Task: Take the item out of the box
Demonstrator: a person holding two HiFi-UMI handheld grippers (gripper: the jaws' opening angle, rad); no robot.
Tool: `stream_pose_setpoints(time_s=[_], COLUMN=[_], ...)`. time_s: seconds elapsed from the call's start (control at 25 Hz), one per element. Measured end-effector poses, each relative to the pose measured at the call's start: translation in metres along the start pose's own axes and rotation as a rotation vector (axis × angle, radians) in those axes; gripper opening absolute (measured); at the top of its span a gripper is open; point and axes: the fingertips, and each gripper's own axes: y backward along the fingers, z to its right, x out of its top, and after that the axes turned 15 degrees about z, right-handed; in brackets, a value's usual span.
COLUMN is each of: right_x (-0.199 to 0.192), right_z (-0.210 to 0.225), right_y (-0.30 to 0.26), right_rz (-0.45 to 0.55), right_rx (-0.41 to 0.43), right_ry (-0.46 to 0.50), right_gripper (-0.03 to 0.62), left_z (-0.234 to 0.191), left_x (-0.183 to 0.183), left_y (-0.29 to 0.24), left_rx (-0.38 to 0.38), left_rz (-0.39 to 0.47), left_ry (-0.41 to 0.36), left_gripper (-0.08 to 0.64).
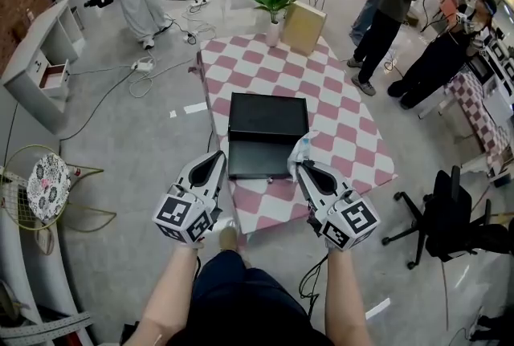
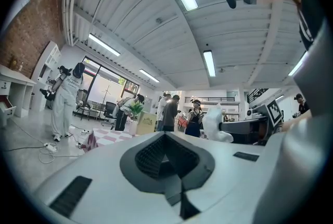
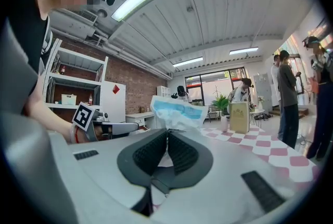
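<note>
A black box (image 1: 267,118) lies open on the pink-and-white checkered table (image 1: 345,136), its tray end toward me. My right gripper (image 1: 303,166) hovers at the box's near right corner, shut on a white and blue plastic packet (image 1: 299,149). In the right gripper view that packet (image 3: 176,110) sticks up from the closed jaws (image 3: 167,132). Over the box's near left corner, the left gripper (image 1: 218,156) is shut with nothing in it. The left gripper view shows its jaws (image 2: 165,137) meeting, and the packet (image 2: 216,124) off to the right.
A potted plant (image 1: 273,1) and a tan carton (image 1: 304,27) stand at the table's far end. Several people stand around the room. A black office chair (image 1: 450,216) is at the right, cables (image 1: 144,67) trail on the floor at the left, and a white shelf (image 1: 40,63) stands there.
</note>
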Motion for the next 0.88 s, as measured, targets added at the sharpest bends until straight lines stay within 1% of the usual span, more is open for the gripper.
stream_pose_setpoints(time_s=[0.88], right_x=[0.026], right_z=[-0.002], right_y=[0.007], right_rz=[0.072], right_rx=[0.000], right_ry=[-0.009], right_gripper=[0.012], left_z=[0.007], left_x=[0.030], left_y=[-0.002], left_rx=[0.007], left_rz=[0.055], left_ry=[-0.021], left_gripper=[0.000])
